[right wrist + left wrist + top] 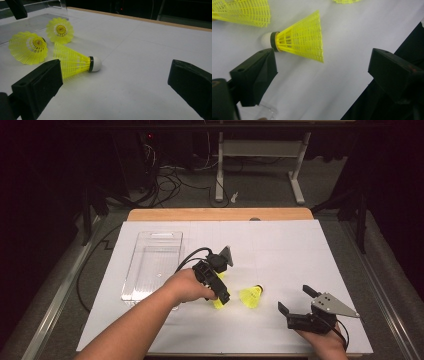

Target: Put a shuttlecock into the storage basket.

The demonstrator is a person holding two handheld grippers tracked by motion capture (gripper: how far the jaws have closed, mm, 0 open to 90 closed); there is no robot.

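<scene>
Three yellow plastic shuttlecocks lie on the white table sheet. In the high view, my left gripper points down over one shuttlecock; a second shuttlecock lies just to its right. In the left gripper view, a shuttlecock lies on its side with its white cork by the tip of the near jaw, and my left gripper stands open, its pads not pressing on it. My right gripper rests open near the front right edge. In its own view my right gripper faces a shuttlecock, holding nothing.
A clear plastic tray stands at the left of the sheet, beside the person's left hand. The tray sits behind two more shuttlecocks in the right gripper view. The table's wooden far edge borders a dark floor with cables.
</scene>
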